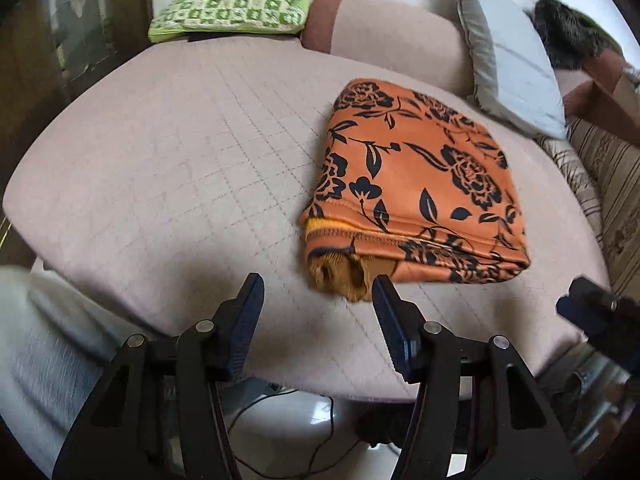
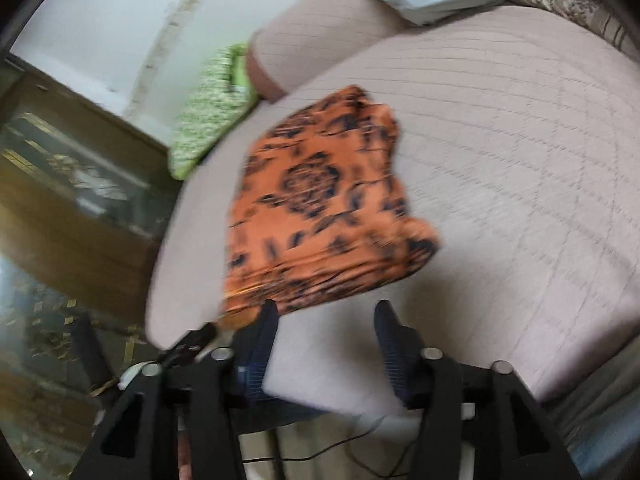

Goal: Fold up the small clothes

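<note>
Left wrist view looks down over a pale pink quilted mattress [image 1: 168,152], where the folded orange garment [image 1: 416,184] with a dark floral print lies flat on the right half, its open hem and a mustard-yellow inner layer turned toward the camera. Both fingers of the left gripper [image 1: 316,304] stand apart with nothing between them, just short of the garment's near edge and not touching it; it is released. At the far right edge of this view, a blurred dark piece of the right gripper [image 1: 596,312] shows near the mattress's front edge. Behind the garment, a grey pillow [image 1: 512,56] leans against a pink bolster [image 1: 392,24], and a green patterned cushion [image 1: 232,0] sits at the far left corner. Right wrist view, heavily blurred, shows the same orange garment [image 2: 320,208] lying on the mattress [image 2: 520,160], with the right gripper [image 2: 326,320] spread and empty; its left finger is at the garment's near edge, though contact cannot be told through the blur.
</note>
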`<move>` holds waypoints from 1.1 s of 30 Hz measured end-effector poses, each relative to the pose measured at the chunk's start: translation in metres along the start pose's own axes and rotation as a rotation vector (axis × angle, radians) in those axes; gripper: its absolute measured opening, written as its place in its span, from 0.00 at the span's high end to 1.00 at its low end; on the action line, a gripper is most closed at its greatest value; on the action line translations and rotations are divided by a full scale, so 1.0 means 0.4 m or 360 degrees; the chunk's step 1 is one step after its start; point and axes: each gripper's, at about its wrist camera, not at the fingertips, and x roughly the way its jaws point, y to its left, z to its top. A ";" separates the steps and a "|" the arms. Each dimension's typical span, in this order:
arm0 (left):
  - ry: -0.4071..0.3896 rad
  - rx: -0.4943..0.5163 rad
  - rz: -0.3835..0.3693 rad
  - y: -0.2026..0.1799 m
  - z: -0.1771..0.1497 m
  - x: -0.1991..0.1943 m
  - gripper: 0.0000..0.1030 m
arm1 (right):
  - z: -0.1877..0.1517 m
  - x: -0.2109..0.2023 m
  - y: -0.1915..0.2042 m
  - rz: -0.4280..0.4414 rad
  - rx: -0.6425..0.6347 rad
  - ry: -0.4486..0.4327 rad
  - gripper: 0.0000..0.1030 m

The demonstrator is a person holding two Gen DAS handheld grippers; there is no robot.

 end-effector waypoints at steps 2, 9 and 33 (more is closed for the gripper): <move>-0.0009 -0.0001 0.0019 -0.006 -0.014 -0.030 0.43 | -0.024 -0.008 0.026 0.0020 -0.0030 0.0006 0.53; 0.0029 0.0066 -0.0005 -0.024 -0.041 -0.106 0.43 | -0.092 -0.077 0.140 -0.0279 -0.0247 -0.0114 0.52; -0.0222 0.0149 0.0220 -0.053 -0.004 -0.352 0.43 | -0.123 -0.218 0.326 -0.0412 -0.0441 -0.0291 0.52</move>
